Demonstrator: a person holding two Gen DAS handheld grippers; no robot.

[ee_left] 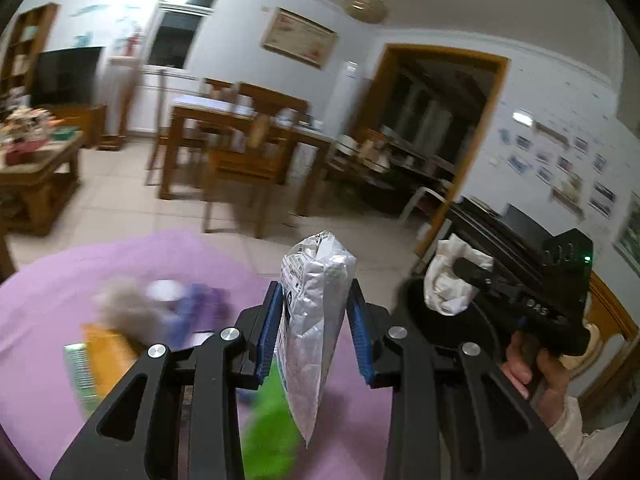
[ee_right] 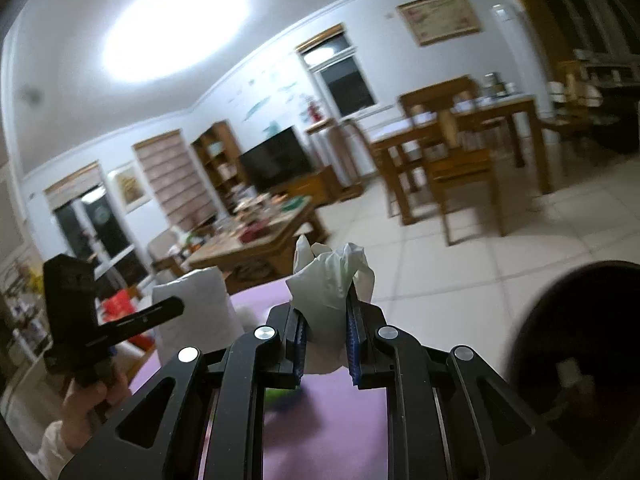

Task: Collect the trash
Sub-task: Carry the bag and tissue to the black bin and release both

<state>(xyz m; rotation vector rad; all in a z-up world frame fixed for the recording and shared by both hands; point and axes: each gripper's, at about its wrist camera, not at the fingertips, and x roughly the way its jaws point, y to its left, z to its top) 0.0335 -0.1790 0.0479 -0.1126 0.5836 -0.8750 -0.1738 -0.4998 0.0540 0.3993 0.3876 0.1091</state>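
Note:
My left gripper (ee_left: 316,300) is shut on a silver printed foil packet (ee_left: 310,320), held upright above the purple table (ee_left: 48,320). My right gripper (ee_right: 326,312) is shut on a crumpled white tissue (ee_right: 330,292); in the left wrist view it shows at the right (ee_left: 460,280) with the tissue (ee_left: 448,276) over a black bin (ee_left: 424,320). The bin also shows at the right of the right wrist view (ee_right: 580,340). More trash lies on the purple table: a green wrapper (ee_left: 268,432), an orange and green box (ee_left: 100,360), a grey fluffy clump (ee_left: 128,308) and a purple item (ee_left: 200,304), all blurred.
A white paper roll (ee_right: 192,312) stands on the table's left side. Beyond the table are a tiled floor (ee_right: 460,272), a wooden dining table with chairs (ee_left: 240,140), a cluttered coffee table (ee_right: 256,236) and a doorway (ee_left: 432,128).

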